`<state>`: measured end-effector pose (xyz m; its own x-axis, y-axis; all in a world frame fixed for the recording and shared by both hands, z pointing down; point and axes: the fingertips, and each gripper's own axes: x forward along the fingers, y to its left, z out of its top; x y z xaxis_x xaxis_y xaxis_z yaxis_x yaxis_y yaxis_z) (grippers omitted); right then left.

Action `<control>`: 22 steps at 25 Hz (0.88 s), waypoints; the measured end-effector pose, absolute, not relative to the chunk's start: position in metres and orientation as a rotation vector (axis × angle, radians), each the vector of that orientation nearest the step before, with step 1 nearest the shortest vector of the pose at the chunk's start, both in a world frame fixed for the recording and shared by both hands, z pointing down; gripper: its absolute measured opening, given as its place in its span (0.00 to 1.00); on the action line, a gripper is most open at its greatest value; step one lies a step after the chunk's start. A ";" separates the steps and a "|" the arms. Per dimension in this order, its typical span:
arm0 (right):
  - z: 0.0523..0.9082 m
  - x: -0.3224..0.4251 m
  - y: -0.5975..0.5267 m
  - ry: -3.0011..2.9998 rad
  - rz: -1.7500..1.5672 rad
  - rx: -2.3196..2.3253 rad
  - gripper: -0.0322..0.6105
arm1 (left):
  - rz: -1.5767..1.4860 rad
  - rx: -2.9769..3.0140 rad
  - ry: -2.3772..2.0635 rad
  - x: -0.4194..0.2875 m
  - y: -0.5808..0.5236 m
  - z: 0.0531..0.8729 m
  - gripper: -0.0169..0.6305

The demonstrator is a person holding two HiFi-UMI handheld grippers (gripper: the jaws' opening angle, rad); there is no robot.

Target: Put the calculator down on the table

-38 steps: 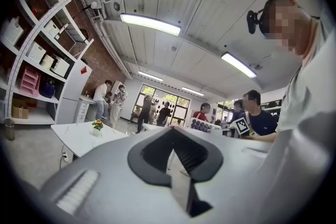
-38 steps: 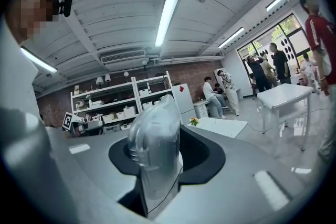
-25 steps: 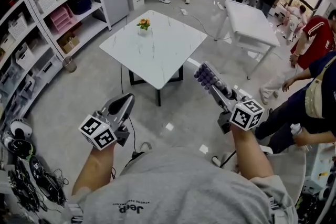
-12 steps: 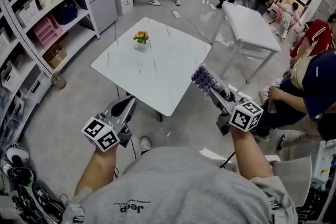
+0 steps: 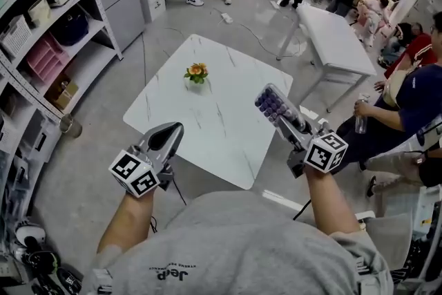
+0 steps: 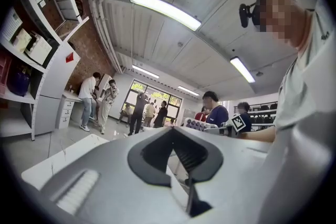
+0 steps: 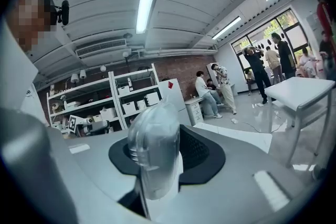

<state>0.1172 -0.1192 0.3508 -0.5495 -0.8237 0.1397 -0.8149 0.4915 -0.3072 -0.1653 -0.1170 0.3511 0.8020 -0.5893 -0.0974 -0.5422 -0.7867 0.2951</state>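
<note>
Shelving of open metal racks, loaded with boxes and bins, lined the left wall, well apart from the work. Nearer stood the square table. Its flat white top was veined like marble and looked smooth and hard. It was bare except for a small pot of orange flowers near the far side, so the near half seemed the obvious place to set something down.

The person stood at the near corner with both tools held out roughly level. The right gripper was clamped on the calculator, which hung in the air over the table's right edge, not yet on the top. It was pinched by one end, so the rest stuck out forward past the jaws. I'd guess that was so the free end could meet the top first and the jaws could let go without striking it. The calculator was a slim slab with rows of rounded purple keys facing up. Its pale, glossy casing looked like hard plastic, likely to slip in a light grip.

The left gripper had its jaws pressed together on nothing and was held off to the left, apparently just out of the way. Both tools were smooth grey plastic with dark ribbed pads.
</note>
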 end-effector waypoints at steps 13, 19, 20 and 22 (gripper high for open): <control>0.376 0.161 -0.252 2.738 -0.666 -1.415 0.25 | -0.208 2.692 -0.911 -0.117 -0.231 0.370 0.12; 0.419 0.206 -0.344 2.829 -0.788 -1.198 0.25 | -0.182 2.604 -1.127 -0.066 -0.282 0.389 0.12; 0.433 0.205 -0.359 2.848 -0.805 -1.163 0.25 | -0.178 2.588 -1.157 -0.063 -0.289 0.398 0.12; 0.459 0.198 -0.392 2.888 -0.838 -1.110 0.25 | -0.154 2.562 -1.199 -0.063 -0.304 0.416 0.12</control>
